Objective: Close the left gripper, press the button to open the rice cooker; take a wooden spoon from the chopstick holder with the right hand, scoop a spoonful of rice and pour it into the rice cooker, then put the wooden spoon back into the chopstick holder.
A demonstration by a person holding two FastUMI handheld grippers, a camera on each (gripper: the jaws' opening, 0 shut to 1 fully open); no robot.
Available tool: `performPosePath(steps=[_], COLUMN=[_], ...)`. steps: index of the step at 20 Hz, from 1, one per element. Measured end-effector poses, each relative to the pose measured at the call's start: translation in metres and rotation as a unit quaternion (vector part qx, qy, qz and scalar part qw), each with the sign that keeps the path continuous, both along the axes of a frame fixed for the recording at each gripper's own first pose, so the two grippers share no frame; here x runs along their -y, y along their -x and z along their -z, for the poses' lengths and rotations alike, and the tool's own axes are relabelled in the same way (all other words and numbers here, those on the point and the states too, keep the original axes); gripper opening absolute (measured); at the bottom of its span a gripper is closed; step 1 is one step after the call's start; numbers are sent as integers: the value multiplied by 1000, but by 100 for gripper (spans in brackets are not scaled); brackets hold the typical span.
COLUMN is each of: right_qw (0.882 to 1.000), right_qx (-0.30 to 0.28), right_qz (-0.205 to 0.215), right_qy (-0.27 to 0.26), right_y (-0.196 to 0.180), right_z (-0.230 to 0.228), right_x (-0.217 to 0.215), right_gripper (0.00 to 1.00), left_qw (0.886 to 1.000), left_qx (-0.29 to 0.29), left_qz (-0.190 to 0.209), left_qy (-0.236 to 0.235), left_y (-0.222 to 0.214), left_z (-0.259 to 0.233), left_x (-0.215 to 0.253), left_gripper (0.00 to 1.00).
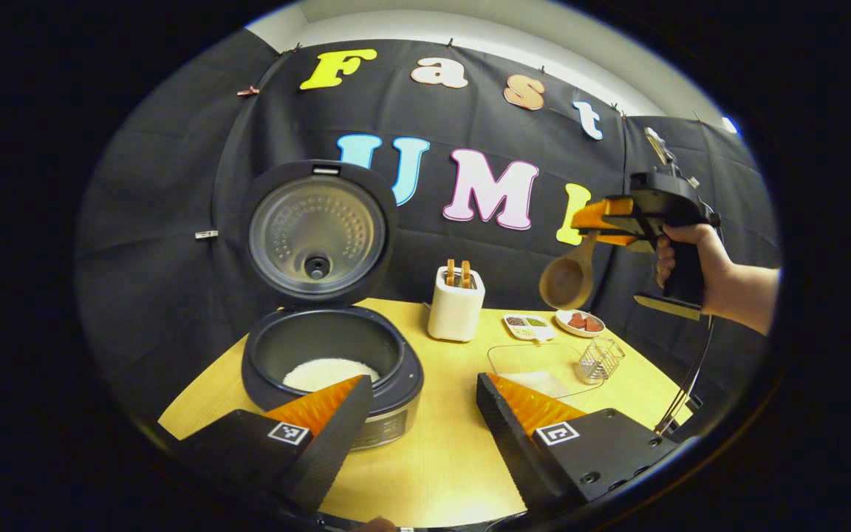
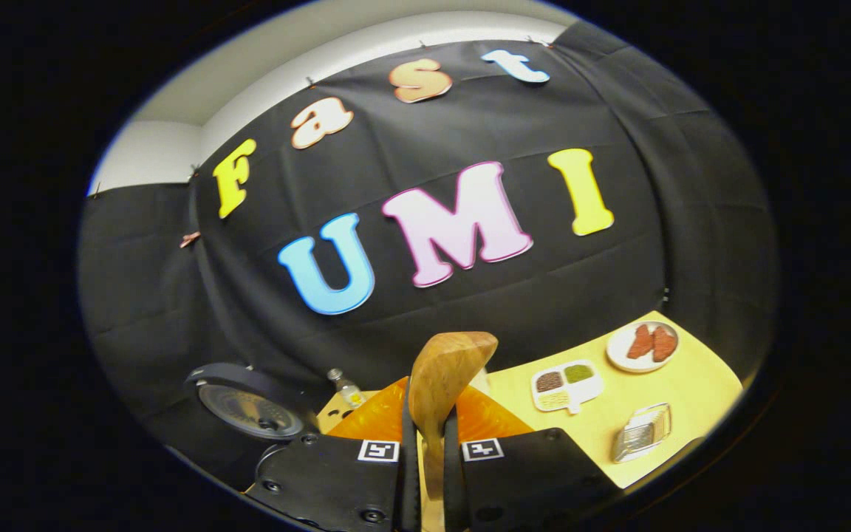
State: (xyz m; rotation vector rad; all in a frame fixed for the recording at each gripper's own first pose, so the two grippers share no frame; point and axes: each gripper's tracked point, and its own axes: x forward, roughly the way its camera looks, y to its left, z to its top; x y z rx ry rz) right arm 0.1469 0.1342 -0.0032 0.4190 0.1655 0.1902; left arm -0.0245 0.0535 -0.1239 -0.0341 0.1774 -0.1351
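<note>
**Spoon aloft, a long way from its holder**

While the rice cooker (image 1: 331, 355) sits open at near left with rice already in its pot, the right gripper (image 1: 597, 222) is clenched on the wooden spoon (image 1: 569, 277), high above the table's right side. The left gripper (image 1: 422, 410) hangs released near the cooker. My worry: the handle slipping between the fingers, or the bowl clipping the white chopstick holder (image 1: 456, 303) at far centre and toppling it.

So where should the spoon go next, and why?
Probably down into the wire holder. The right gripper holds the wooden spoon high above the table, its bowl looks empty, and rice already lies in the open rice cooker.
</note>
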Motion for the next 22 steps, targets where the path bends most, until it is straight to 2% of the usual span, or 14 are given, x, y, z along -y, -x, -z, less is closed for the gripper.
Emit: performPosePath(steps=[3, 7, 10, 12, 17, 22], right_qw=[999, 992, 986, 982, 973, 967], right_qx=[-12, -48, -66, -80, -129, -156], right_qz=[51, 104, 141, 160, 178, 188], right_qy=[-13, -61, -64, -63, -73, -72], right_y=[-11, -25, -35, -38, -43, -55], right_z=[14, 46, 75, 96, 156, 204], right_x=[67, 140, 189, 211, 242, 250], right_gripper=[16, 16, 16, 16, 17, 16], left_qw=[1000, 999, 998, 998, 995, 986], left_qx=[-2, -19, -31, -33, -31, -23], left_qz=[-6, -23, -46, -60, -93, -163], left_qy=[1, 15, 0, 9, 20, 21], left_y=[-10, -20, -21, -22, -27, -29], left_z=[-7, -4, 1, 0, -10, -25], left_x=[16, 31, 33, 39, 48, 19], left_gripper=[96, 95, 96, 95, 95, 96])
